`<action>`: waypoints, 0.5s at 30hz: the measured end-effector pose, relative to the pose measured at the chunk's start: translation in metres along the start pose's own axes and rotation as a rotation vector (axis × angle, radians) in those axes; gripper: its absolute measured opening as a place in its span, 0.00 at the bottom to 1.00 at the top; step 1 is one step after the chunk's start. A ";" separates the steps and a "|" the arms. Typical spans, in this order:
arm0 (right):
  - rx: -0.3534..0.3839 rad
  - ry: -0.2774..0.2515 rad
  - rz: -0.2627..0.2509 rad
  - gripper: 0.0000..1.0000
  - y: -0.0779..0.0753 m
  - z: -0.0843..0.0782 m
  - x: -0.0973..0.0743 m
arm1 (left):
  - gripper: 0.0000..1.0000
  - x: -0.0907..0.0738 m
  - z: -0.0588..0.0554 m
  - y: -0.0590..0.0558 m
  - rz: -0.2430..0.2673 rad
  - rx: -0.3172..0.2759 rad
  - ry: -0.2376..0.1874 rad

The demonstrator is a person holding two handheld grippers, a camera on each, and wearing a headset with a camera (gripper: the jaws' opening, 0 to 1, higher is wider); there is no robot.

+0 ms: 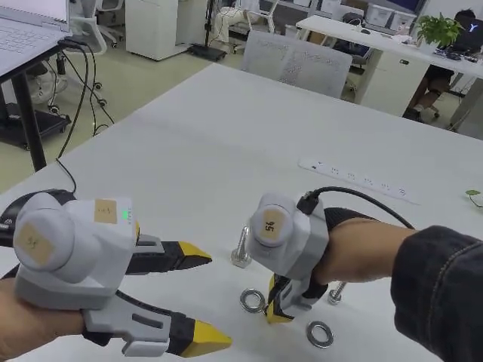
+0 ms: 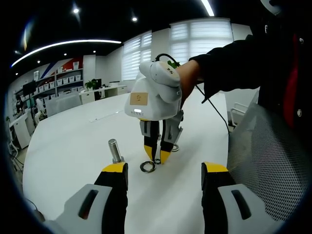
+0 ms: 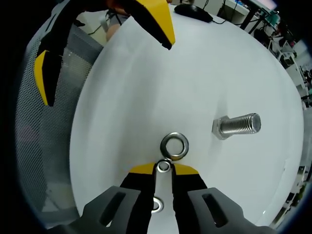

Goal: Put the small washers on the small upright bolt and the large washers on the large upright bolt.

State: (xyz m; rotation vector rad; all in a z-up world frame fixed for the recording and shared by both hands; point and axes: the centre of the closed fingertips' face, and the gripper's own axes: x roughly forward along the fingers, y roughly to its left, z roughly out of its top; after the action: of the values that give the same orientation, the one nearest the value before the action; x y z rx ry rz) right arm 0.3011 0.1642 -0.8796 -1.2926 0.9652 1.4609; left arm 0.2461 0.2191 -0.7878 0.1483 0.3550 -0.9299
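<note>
The large bolt (image 1: 241,249) stands upright on the white table (image 1: 226,136), its threaded shaft also clear in the right gripper view (image 3: 239,125). The small bolt (image 1: 336,292) stands to its right, partly behind my hand. My right gripper (image 1: 273,313) points down, shut on a small washer (image 3: 164,166) just above the table. A large washer (image 3: 174,146) lies flat right in front of its tips, and another washer (image 1: 320,332) lies nearer me. My left gripper (image 1: 202,296) is open and holds nothing, aimed at the right gripper (image 2: 156,157) and the large bolt (image 2: 115,150).
A white power strip (image 1: 355,179) lies further back on the table, with a black cable (image 1: 362,197) running to my right gripper. A black object (image 1: 15,207) sits at the table's left edge. A grey mesh chair (image 1: 298,64) stands beyond the far edge.
</note>
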 end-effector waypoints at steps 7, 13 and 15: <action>-0.001 0.003 0.001 0.13 0.001 0.001 0.000 | 0.60 0.000 -0.001 -0.001 0.000 0.000 0.002; 0.000 0.003 -0.002 0.13 0.001 0.001 0.000 | 0.60 0.000 0.000 -0.001 -0.001 0.002 0.003; 0.001 -0.002 -0.003 0.13 0.001 0.001 0.000 | 0.60 0.000 0.000 -0.001 -0.001 0.002 0.002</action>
State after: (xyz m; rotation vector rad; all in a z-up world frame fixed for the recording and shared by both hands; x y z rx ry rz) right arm 0.3001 0.1647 -0.8794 -1.2912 0.9624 1.4585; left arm 0.2454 0.2186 -0.7877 0.1515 0.3561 -0.9309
